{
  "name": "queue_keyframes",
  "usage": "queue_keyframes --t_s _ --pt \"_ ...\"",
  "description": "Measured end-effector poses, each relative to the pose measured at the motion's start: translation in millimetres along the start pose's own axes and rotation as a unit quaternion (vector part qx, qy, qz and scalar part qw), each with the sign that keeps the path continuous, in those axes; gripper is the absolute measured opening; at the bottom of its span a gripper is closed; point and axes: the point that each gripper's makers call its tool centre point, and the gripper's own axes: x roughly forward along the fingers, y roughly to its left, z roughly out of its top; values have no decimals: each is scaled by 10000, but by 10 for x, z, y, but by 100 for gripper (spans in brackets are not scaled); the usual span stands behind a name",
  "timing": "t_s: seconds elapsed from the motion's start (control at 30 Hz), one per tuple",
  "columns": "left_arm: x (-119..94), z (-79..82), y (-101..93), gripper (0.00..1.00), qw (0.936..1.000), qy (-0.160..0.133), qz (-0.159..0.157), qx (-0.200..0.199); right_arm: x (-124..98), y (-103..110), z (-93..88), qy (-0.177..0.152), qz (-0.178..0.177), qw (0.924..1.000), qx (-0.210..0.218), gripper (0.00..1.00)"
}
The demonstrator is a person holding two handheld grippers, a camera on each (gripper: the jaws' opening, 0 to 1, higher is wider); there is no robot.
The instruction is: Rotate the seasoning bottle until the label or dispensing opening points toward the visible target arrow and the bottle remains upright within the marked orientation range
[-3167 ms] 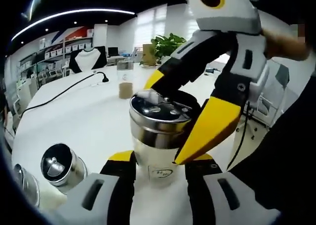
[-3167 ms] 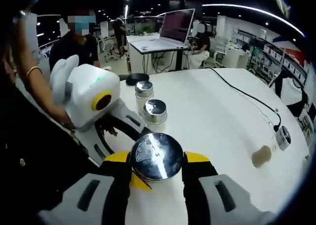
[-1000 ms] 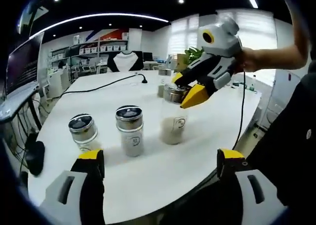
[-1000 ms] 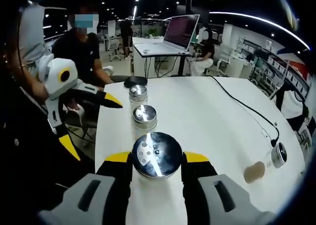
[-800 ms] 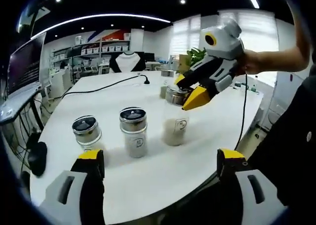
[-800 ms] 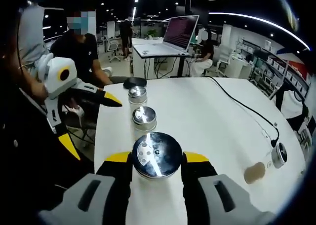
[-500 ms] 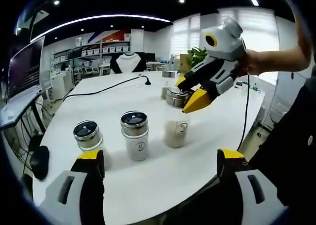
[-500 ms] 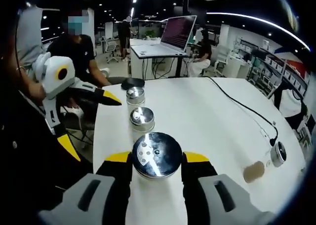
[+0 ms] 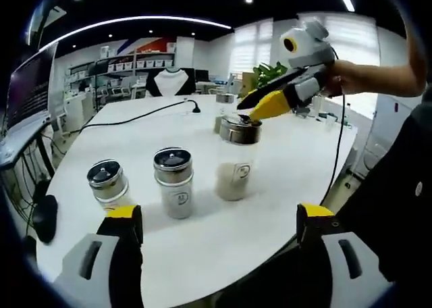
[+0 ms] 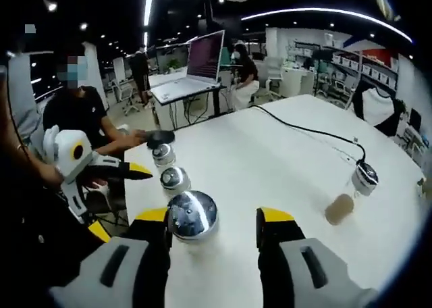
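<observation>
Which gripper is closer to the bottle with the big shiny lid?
Right gripper: its jaws flank the bottle. Left gripper is back by the table edge.

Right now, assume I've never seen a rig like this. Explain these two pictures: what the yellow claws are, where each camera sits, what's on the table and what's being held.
There is no robot here. A person holds a two-jaw tool in each hand, and each tool carries a fisheye camera that looks along its own jaws.

The left gripper view looks from the left tool, whose jaws are spread wide at the bottom. The right gripper view looks from the right tool.

On the white table three metal-lidded seasoning bottles stand in a row. A clear jar and a black cable lie farther off.

Nothing is clamped. The right tool's jaws are open around the nearest bottle, with a gap on one side.
</observation>
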Motion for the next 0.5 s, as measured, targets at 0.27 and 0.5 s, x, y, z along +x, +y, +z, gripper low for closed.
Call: queue_keyframes --t_s 0.27,0.5 --pt "-32 48 29 100 9999 5 45 118 -191 -528 145 -54 -554 9984 -39 48" --pt "-63 87 19 100 9998 -65 59 176 -286 -1070 271 -33 -1113 9938 26 48"
